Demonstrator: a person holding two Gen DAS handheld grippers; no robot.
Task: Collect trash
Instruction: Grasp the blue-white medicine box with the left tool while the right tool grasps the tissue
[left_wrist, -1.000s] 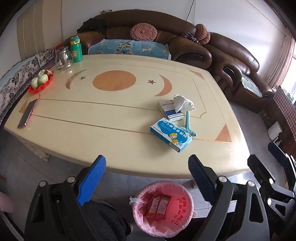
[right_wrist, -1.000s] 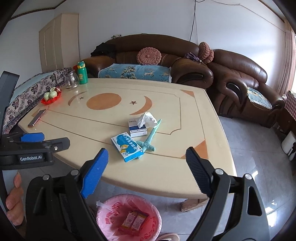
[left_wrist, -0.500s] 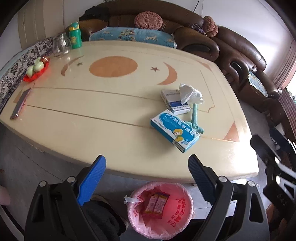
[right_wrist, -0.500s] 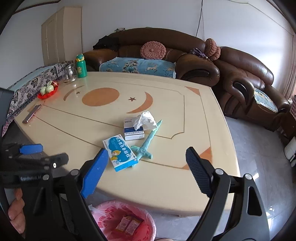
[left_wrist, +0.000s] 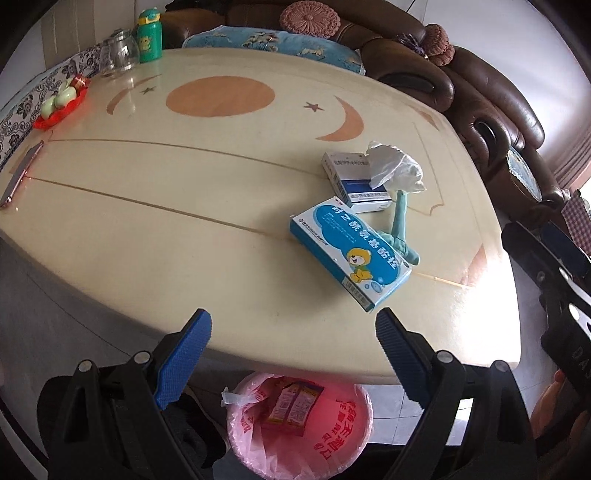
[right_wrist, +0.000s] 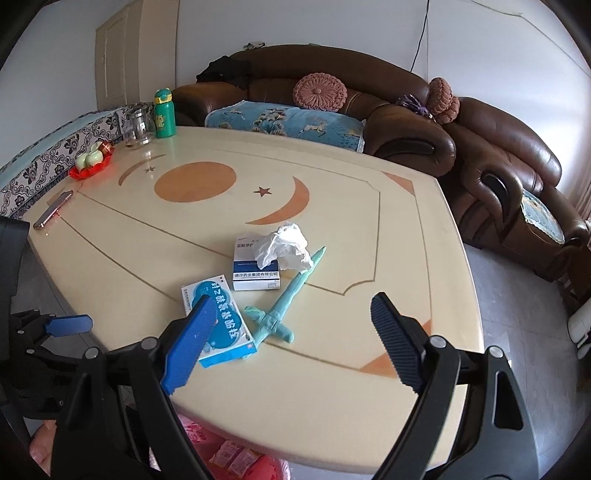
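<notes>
Both grippers are held above the near edge of the cream table, nothing between their fingers. The left gripper is spread wide; the right gripper is likewise spread wide, its blue left pad overlapping the view of the blue medicine box.

Trash is clustered on the near right part of the table:
- Blue medicine box, bear printed on its face, lying flat and nearest the table edge.
- White medicine box with a dark blue band, just behind the blue one.
- Crumpled tissue resting on the far corner of the white box and touching it.
- Teal toy sword lying flat beside both boxes, hilt towards the near edge, tip next to the tissue.

A bin lined with a pink bag stands on the floor below the near table edge; two small orange packets are seen inside it. The table edge partly hides the bin in the right wrist view.

Elsewhere on the table, well apart from the trash: a phone at the left edge, a red tray of green fruit, a glass jar and a green bottle at the far left corner. A brown leather sofa runs behind and to the right of the table.
</notes>
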